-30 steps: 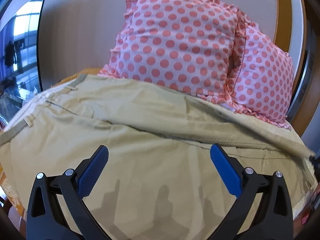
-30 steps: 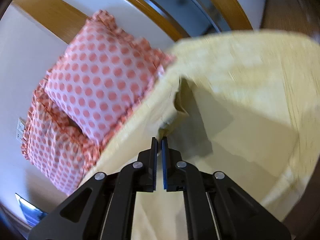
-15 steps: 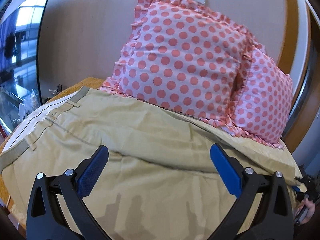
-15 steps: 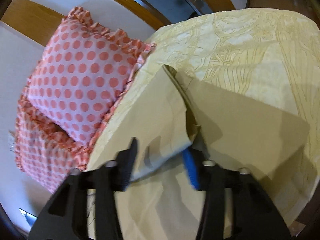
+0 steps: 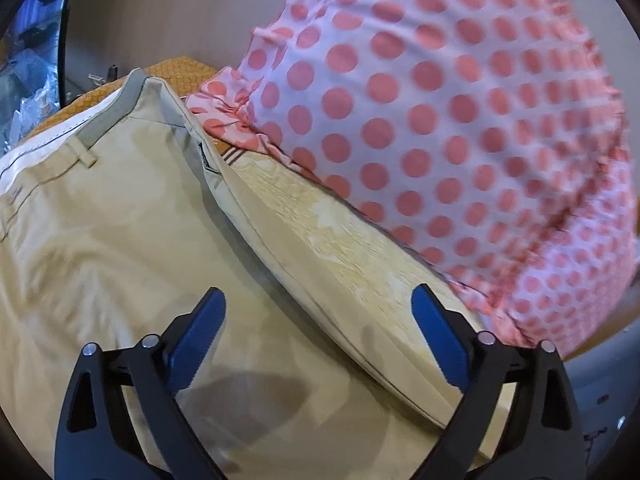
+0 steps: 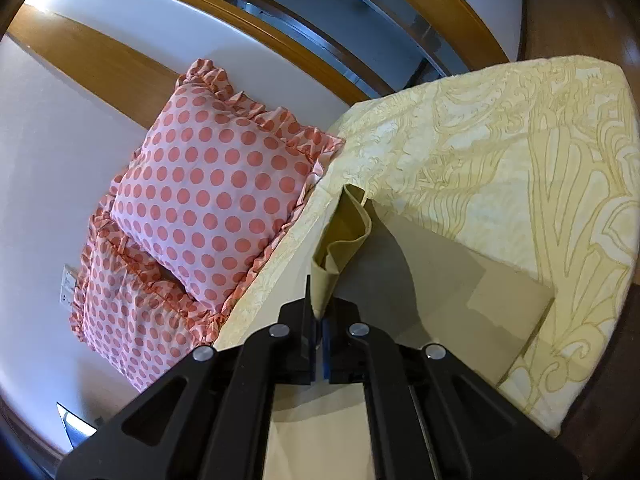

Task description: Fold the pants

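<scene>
1. Since a second ago the left wrist view has swung close to the front polka-dot pillow [image 5: 460, 128], which now fills the upper right, and the right gripper [image 6: 319, 322], spread wide half a second ago, has pressed together on a fold of the pants.
2. Underneath everything lies the bed, covered by a pale yellow bedspread [image 6: 520, 152] with a swirling leaf pattern; in the left wrist view a strip of it shows between the pants and the pillow.
3. Khaki pants [image 5: 120, 240] lie spread over the bed. Their waistband [image 5: 108, 120], with a belt loop, sits at the upper left of the left wrist view, and one long folded edge runs diagonally down toward the lower right.
4. In the right wrist view the flat trouser fabric [image 6: 472, 296] rests on the bedspread, while a bunched hem stands up from the gripper's tips.
5. Two pink pillows with coral dots and ruffled edges lean against the wall at the head of the bed, one [image 6: 216, 200] in front of the other [image 6: 132, 312].
6. Hovering just above the pants, the left gripper [image 5: 318, 332] has its blue-padded fingers spread wide, with nothing between them.
7. Pinching that upright fold of pants, the right gripper's fingers are pressed nearly together.
</scene>
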Demonstrator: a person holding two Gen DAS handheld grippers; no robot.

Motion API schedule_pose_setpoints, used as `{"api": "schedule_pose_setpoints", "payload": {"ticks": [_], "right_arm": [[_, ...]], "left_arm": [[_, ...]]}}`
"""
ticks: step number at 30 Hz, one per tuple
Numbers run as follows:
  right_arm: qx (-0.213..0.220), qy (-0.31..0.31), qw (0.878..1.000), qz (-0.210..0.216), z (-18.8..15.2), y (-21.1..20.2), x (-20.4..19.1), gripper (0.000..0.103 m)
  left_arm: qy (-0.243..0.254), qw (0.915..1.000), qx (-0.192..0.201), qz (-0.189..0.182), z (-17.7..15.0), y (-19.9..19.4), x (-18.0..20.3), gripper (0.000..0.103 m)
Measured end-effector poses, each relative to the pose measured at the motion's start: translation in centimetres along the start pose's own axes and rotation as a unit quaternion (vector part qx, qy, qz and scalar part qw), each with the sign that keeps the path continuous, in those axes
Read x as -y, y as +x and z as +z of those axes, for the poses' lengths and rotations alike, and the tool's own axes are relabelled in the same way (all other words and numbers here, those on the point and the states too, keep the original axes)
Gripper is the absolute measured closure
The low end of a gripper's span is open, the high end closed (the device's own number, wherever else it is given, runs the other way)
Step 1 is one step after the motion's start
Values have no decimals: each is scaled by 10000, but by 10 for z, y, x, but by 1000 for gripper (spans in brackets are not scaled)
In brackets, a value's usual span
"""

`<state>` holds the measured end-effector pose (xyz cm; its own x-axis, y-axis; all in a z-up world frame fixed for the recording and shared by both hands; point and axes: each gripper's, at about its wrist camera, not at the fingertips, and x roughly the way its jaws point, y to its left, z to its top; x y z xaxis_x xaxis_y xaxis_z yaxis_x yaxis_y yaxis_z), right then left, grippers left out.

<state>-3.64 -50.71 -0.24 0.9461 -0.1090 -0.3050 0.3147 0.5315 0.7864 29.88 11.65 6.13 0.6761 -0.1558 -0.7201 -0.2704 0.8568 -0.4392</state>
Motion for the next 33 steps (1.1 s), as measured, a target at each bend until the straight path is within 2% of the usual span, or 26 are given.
{"api": "schedule_pose_setpoints", "payload": {"ticks": [2, 3, 4, 5, 6, 7, 9, 13, 16, 19, 22, 25, 33], "right_arm": [[-9, -34, 10000, 13, 0, 0, 0, 102], [-19, -37, 10000, 23, 1, 1, -1, 102], [-23, -45, 10000, 40, 1, 2, -1, 102], [-26, -58, 10000, 58, 2, 2, -2, 101], [-28, -75, 9999, 75, 3, 3, -2, 101], [-27, -87, 9999, 105, 3, 3, -3, 101], [13, -157, 9998, 132, 6, 2, -7, 101], [210, -305, 9992, 125, 12, -12, -9, 101], [329, -358, 9988, 32, 16, -24, -5, 101], [292, -377, 9987, -175, 16, -29, 4, 101], [148, -336, 9982, -467, 11, -29, 15, 101], [83, -242, 9976, -646, 8, -31, 27, 101], [12, -301, 9939, -1065, -3, -40, 43, 99]], "left_arm": [[-104, 9996, -103, 246, 8, 17, 0, 17], [-178, 9994, -164, 266, 10, 22, -2, 29], [-298, 9989, -278, 221, 13, 30, -7, 50], [-394, 9983, -398, 132, 14, 35, -13, 65], [-422, 9980, -457, 61, 14, 38, -16, 91], [-437, 9979, -470, 41, 12, 35, -21, 94], [-336, 9990, -284, -54, 4, 16, -26, 96], [56, 9987, 345, -368, -33, -70, -39, 96], [224, 9968, 593, -493, -77, -129, -57, 96], [284, 9965, 669, -407, -131, -164, -80, 96], [148, 9980, 540, -307, -173, -175, -104, 96], [68, 9984, 503, -242, -198, -180, -118, 96], [157, 9984, 499, -197, -227, -175, -129, 96]]}}
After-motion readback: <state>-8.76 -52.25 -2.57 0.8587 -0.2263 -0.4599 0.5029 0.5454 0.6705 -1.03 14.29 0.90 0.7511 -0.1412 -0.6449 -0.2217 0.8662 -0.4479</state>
